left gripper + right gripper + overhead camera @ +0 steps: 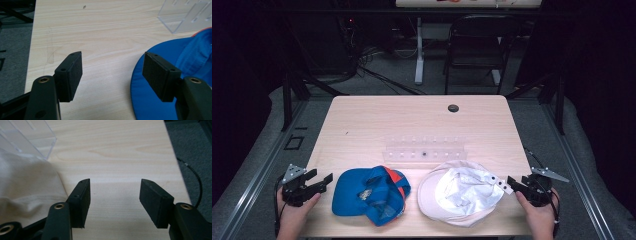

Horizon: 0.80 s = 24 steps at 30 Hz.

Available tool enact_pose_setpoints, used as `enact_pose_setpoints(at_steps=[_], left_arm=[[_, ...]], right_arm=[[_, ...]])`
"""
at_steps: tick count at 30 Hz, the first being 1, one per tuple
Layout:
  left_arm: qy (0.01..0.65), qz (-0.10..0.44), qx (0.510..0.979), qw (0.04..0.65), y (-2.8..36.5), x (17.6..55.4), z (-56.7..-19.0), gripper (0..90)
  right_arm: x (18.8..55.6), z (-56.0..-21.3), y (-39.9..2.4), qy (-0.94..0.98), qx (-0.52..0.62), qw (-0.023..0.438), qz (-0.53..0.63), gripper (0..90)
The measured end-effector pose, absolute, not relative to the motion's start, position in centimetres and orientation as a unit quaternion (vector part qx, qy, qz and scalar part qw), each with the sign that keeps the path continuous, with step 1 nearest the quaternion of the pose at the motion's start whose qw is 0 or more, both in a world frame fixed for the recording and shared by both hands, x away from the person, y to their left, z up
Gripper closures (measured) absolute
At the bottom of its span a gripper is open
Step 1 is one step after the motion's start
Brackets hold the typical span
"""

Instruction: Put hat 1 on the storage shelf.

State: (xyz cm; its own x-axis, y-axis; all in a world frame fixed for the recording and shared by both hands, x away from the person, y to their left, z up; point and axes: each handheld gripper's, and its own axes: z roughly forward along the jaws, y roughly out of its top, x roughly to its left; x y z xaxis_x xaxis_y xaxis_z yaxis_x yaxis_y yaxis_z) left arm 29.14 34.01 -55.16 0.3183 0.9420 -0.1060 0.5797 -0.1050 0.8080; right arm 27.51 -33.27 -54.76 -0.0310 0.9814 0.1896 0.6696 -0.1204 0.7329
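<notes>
My left gripper (323,180) hangs at the table's (412,120) near left corner, jaws wide with bare wood between them, just beside the blue cap (371,194). My right gripper (513,184) is at the near right edge, jaws wide too and gripping nothing, right by the white cap's (459,192) strap. Both caps lie side by side in front of me, the clear rack (424,149) just behind them.

Table (422,120) evenly lit from above; dim, dark surroundings; high view soft; shadows faint.
</notes>
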Motion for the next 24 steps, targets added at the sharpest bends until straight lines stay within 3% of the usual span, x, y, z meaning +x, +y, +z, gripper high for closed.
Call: enact_pose_setpoints(at_steps=[6, 13, 20, 24], left_arm=[[0.543, 0.222, 0.699, 0.409, 34.3, 29.4, -55.2, 34.5], [0.541, 0.23, 0.699, 0.407, 33.8, 28.8, -54.8, 41.3], [0.537, 0.237, 0.706, 0.397, 33.4, 28.5, -54.5, 44.9], [0.541, 0.227, 0.711, 0.387, 33.4, 28.6, -54.6, 47.3]], right_arm=[[27.2, -53.4, -33.2, 0.621, 0.657, 0.239, 0.355, 44.7], [26.6, -52.9, -33.1, 0.615, 0.668, 0.212, 0.362, 51.1], [25.4, -50.9, -33.3, 0.61, 0.656, 0.224, 0.384, 50.3], [25.7, -49.8, -33.6, 0.605, 0.66, 0.199, 0.398, 50.3]])
